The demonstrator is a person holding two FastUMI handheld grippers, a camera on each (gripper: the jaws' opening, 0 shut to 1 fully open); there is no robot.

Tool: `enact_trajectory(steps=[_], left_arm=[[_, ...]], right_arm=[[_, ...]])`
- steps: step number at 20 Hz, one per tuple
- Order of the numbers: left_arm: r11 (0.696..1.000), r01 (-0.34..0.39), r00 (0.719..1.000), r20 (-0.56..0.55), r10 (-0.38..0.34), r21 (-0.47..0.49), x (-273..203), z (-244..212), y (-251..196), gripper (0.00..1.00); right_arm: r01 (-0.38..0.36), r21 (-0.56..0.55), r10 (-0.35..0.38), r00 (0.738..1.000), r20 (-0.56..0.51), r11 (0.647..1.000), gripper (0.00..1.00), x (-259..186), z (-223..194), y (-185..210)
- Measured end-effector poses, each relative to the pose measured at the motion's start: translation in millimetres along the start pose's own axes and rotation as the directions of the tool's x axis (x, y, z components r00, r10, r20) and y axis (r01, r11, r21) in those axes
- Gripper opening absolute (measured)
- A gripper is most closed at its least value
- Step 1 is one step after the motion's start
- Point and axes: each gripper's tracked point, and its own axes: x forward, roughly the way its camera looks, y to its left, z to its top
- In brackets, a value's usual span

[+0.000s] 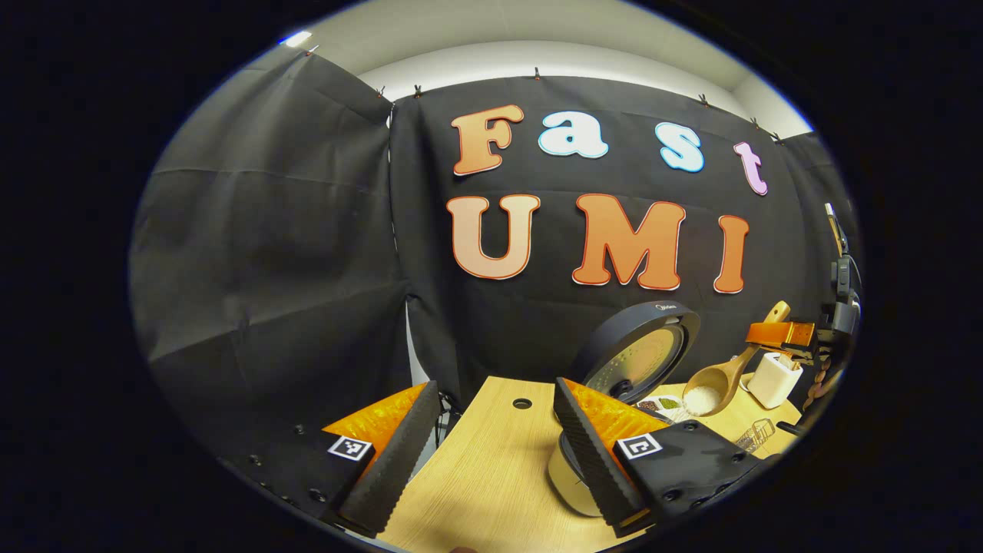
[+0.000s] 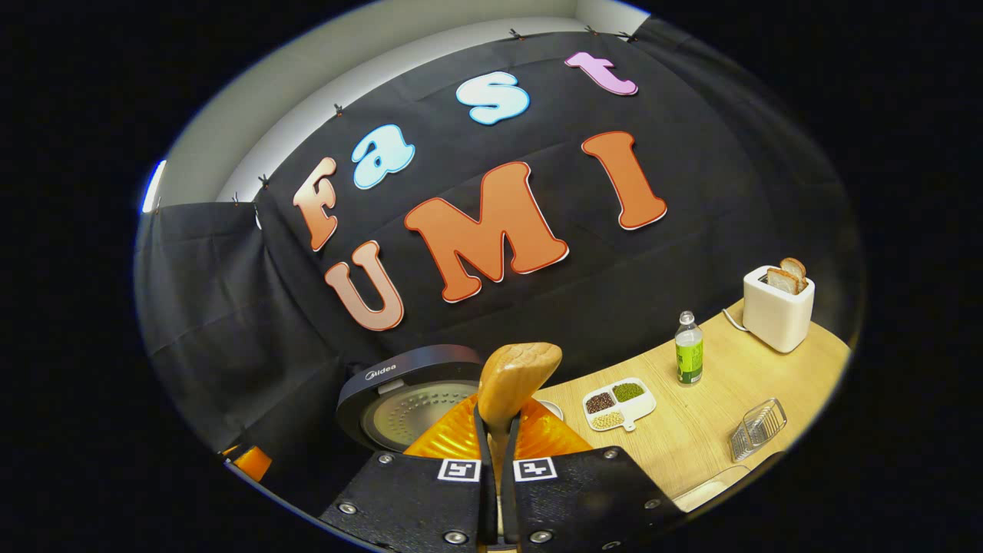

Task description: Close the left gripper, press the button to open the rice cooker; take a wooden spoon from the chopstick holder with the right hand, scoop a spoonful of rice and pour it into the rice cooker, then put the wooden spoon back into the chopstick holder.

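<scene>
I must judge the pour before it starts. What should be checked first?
1. Dark round rice cooker lid raised: ok.
2. White rice in the wooden spoon's bowl: ok.
3. Right claw shut on the spoon handle: ok.
4. Spoon bowl directly above the pot opening: cannot tell.
5. Left claw open, clear of the spoon: ok.
6. White chopstick holder upright on the wooden table: ok.

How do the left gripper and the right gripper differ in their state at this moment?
The left gripper is open, with bare table between its fingers; the right gripper is shut on the wooden spoon. The left gripper holds nothing, while the right gripper carries the wooden spoon with white rice in its bowl. The left gripper sits low beside the rice cooker; the right gripper is raised near the open lid. Both face the booth wall.
</scene>
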Motion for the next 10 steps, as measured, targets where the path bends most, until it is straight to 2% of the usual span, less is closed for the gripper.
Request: enact_trajectory(steps=[10], left_arm=[[1.0, -0.005, 1.0, -0.002, 0.005, 0.001, -1, -1, 3, 0.98]], right_arm=[[-0.022, -0.171, 0.026, 0.999, 0.02, 0.985, 0.02, -1, 0, 16]])
